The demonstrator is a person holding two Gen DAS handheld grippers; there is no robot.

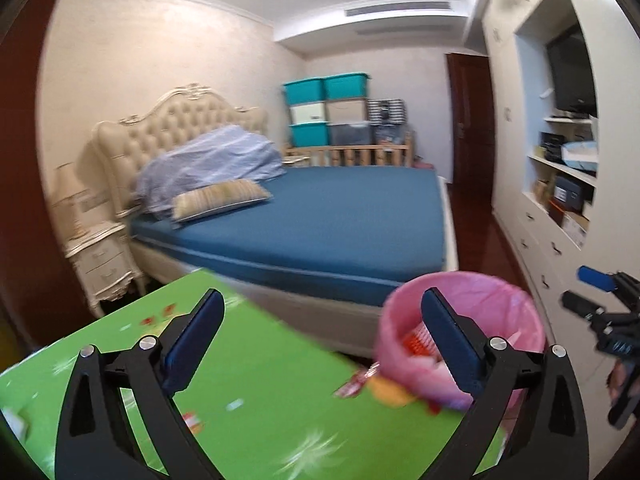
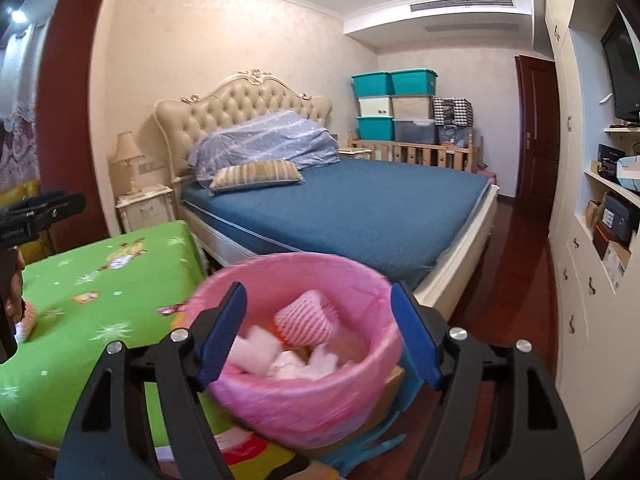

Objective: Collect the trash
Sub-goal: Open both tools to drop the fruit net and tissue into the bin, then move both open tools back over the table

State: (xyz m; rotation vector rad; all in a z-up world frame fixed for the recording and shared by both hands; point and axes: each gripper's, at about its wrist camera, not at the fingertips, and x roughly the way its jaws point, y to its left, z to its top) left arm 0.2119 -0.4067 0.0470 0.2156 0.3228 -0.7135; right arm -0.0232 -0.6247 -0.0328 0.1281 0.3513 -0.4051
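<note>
Round pink-lined plastic bin (image 2: 308, 364) upright, mouth up, just beyond right gripper (image 2: 320, 336); jaws spread, empty. Left gripper (image 1: 320, 344) spread wide, empty.

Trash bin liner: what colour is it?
Pink; the trash bin liner shows best in the right wrist view.

A: What is recorded behind the work area?
B: A bed (image 2: 360, 208) with blue sheet and tufted headboard (image 2: 244, 100); a striped pillow (image 2: 256, 174) is laid before a folded duvet (image 2: 268, 136).
A: And beyond?
B: Storage boxes (image 2: 394, 104) are stacked by the far wall; a lamp (image 2: 127, 156) is noted on a nightstand (image 2: 146, 206).
</note>
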